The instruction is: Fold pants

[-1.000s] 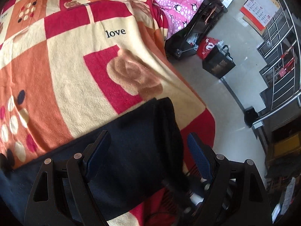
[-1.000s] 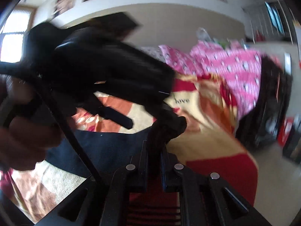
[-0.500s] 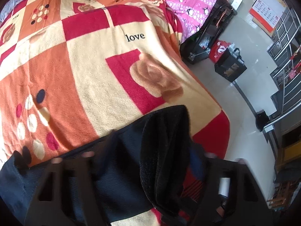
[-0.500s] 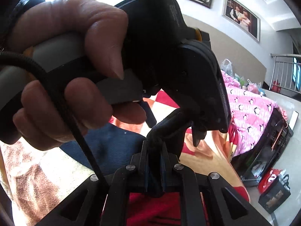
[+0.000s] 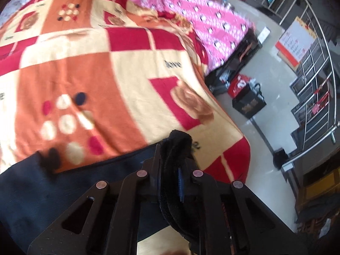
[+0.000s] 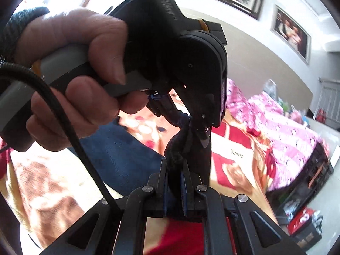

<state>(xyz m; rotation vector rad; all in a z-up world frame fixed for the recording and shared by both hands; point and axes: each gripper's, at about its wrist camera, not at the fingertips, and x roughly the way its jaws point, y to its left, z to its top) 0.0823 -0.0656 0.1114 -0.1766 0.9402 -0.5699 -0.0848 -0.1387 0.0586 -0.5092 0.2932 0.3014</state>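
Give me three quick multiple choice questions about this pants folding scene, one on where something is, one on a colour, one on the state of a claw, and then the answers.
1. Where do the dark pants lie?
A. on the patterned blanket
B. on the floor
C. on the railing

2. What colour is the penguin-print bedding?
A. green
B. pink
C. grey

3. What is between the fingers of the right claw?
A. nothing
B. a cable
C. bunched pants fabric

Answers: 1 A, the pants spread over the blanket; 2 B, it is plainly pink; 3 C, dark cloth sits pinched between its fingers, and the left claw is closing on fabric too.

Dark pants [image 6: 176, 150] in right hand-held gripper [image 6: 175, 170]
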